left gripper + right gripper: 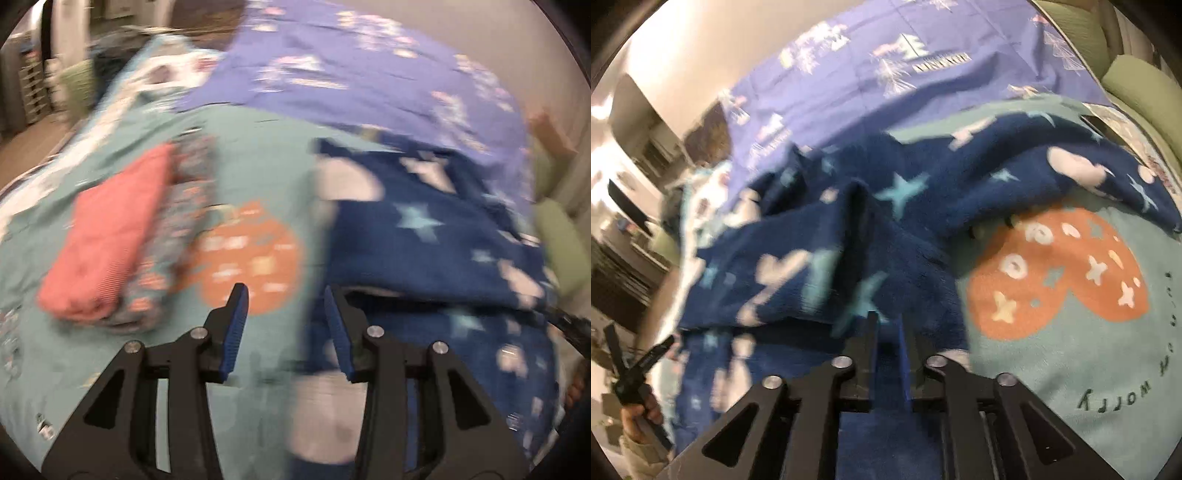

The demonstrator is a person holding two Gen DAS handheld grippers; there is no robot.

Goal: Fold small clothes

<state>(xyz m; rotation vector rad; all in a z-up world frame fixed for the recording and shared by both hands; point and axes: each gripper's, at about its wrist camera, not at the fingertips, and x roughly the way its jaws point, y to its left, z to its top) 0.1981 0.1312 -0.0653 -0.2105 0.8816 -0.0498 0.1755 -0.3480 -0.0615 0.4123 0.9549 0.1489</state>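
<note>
The right tool [888, 332] pinches the navy starred garment [886, 229] lying rumpled on a teal blanket [1089, 369]. The left tool [286, 314] hovers open beside it, near a folded pink piece [107, 236].

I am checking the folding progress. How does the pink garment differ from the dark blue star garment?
The pink garment is plain, while the dark blue star garment carries pale stars and white shapes. The pink one lies folded into a compact bundle beside a patterned piece; the blue one is spread out and rumpled. Nothing holds the pink one, but the right gripper is shut on the blue one. Both rest on the teal blanket.
</note>
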